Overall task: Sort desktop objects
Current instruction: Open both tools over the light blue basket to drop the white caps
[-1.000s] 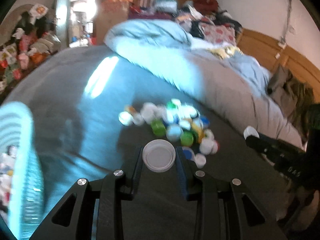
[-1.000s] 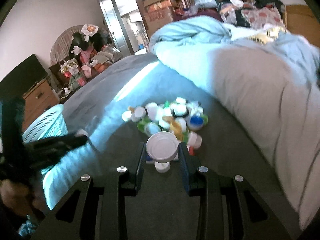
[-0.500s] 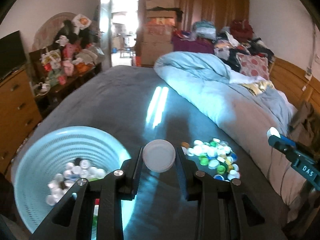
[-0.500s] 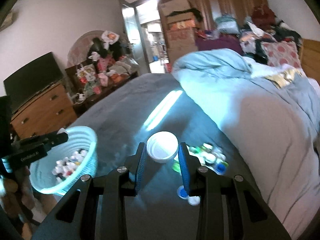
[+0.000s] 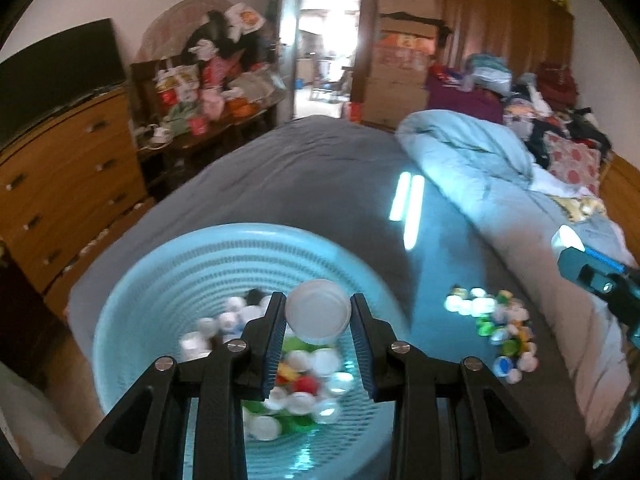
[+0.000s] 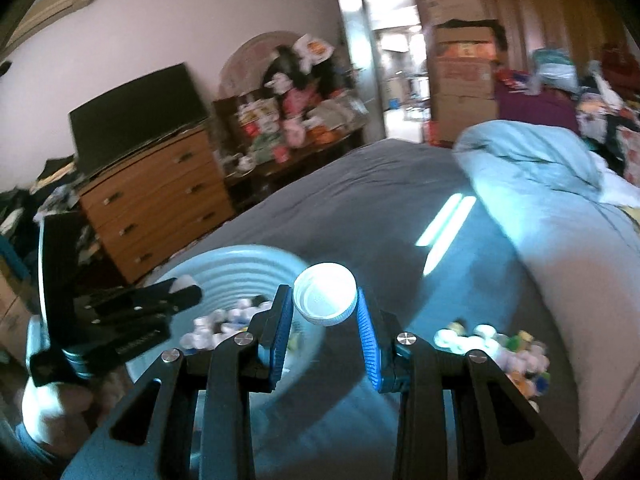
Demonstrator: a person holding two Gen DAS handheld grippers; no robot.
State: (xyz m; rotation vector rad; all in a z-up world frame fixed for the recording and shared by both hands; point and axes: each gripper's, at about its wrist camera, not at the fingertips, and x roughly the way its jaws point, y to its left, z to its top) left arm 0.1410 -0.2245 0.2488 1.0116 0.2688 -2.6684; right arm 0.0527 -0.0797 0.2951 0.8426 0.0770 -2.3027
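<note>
Between the left gripper's (image 5: pixel 318 316) 2 fingers, a white cap (image 5: pixel 318 317) is sitting pinched above the pale blue basket (image 5: pixel 168 280), which is holding many mixed caps. Right of its rim, bare grey bedspread (image 5: pixel 320 168) is lying open. Beyond, the right gripper (image 6: pixel 325 304) is clamping another white lid (image 6: pixel 325 299) near the loose cap pile (image 6: pixel 496 350).
</note>
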